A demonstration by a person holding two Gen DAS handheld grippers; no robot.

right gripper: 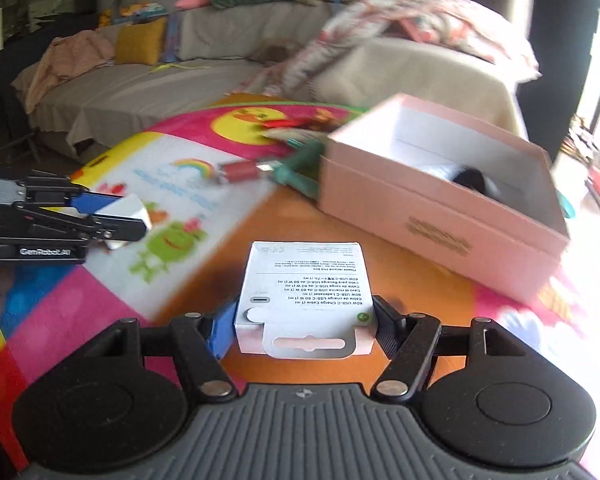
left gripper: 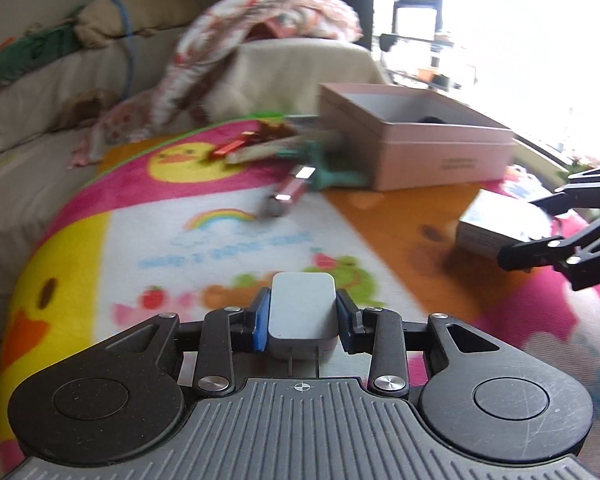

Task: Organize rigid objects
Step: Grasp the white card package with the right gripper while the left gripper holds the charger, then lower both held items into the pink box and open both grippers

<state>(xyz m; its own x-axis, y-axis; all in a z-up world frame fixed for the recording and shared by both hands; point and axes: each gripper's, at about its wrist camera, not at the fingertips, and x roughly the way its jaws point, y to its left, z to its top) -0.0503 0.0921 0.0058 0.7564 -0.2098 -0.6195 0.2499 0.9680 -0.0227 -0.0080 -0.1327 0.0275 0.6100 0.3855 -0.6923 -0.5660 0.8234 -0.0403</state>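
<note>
My left gripper [left gripper: 302, 320] is shut on a white charger block [left gripper: 303, 312] and holds it above the colourful blanket; it also shows in the right wrist view [right gripper: 120, 220] at the left. My right gripper [right gripper: 305, 320] is shut on a white USB-C cable box [right gripper: 305, 292], which shows at the right of the left wrist view [left gripper: 496, 224]. An open pink box [right gripper: 440, 216] stands ahead to the right, with a dark object [right gripper: 474, 180] inside. It sits at the upper right in the left wrist view [left gripper: 416, 144].
A red cylinder [right gripper: 238, 172], a green toy [right gripper: 300, 172] and red and beige pieces [left gripper: 240, 148] lie on the blanket [left gripper: 228, 240] left of the pink box. A couch [right gripper: 140, 80] with cushions and a floral cloth [right gripper: 420, 24] stands behind.
</note>
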